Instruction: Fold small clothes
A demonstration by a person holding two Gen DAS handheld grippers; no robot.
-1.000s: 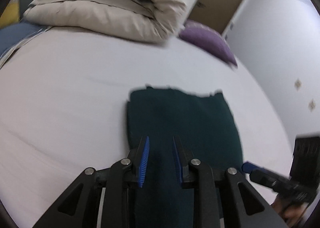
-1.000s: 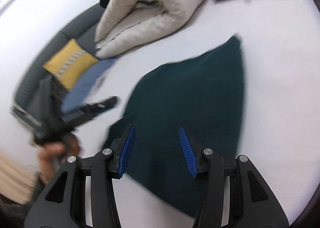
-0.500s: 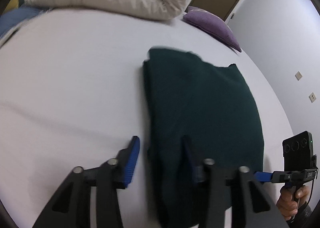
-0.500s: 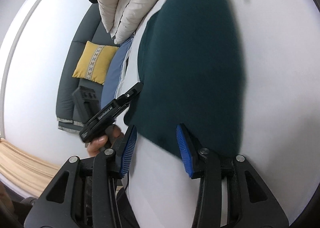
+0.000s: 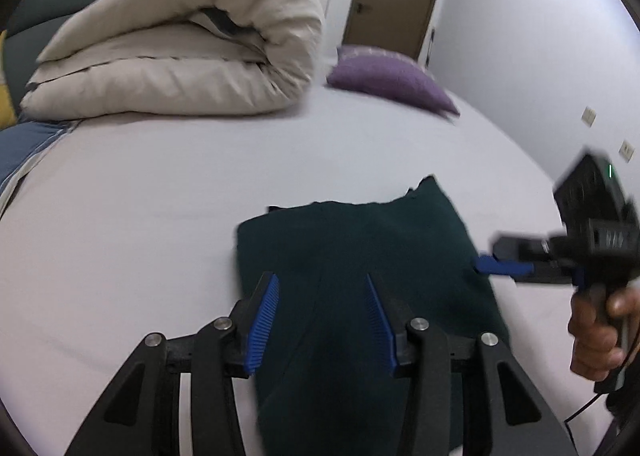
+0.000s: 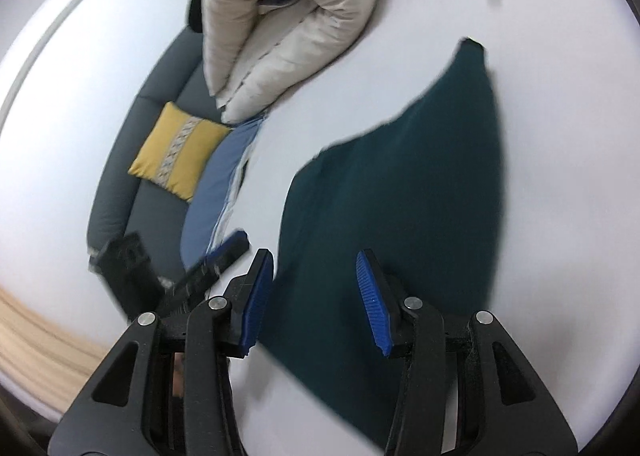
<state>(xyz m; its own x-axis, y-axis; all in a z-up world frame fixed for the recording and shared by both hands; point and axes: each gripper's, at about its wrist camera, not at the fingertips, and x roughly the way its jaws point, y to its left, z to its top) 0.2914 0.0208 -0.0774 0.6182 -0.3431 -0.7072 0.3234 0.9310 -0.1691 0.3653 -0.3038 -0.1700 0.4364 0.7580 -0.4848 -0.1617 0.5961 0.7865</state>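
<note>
the dark green garment (image 5: 360, 264) lies folded flat on the bed (image 5: 140, 196). the left hand-held gripper (image 5: 322, 320) hovers released above it; the right hand-held gripper (image 6: 316, 296) is opening, grasping nothing (blurry, mind). better pinch both near corners evenly before folding.

Even soft indoor light, fisheye bending at edges, slight motion blur

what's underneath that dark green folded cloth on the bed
The dark green cloth lies flat on the white bed sheet, which shows all around it. Anything between its folded layers or beneath it is covered.
</note>
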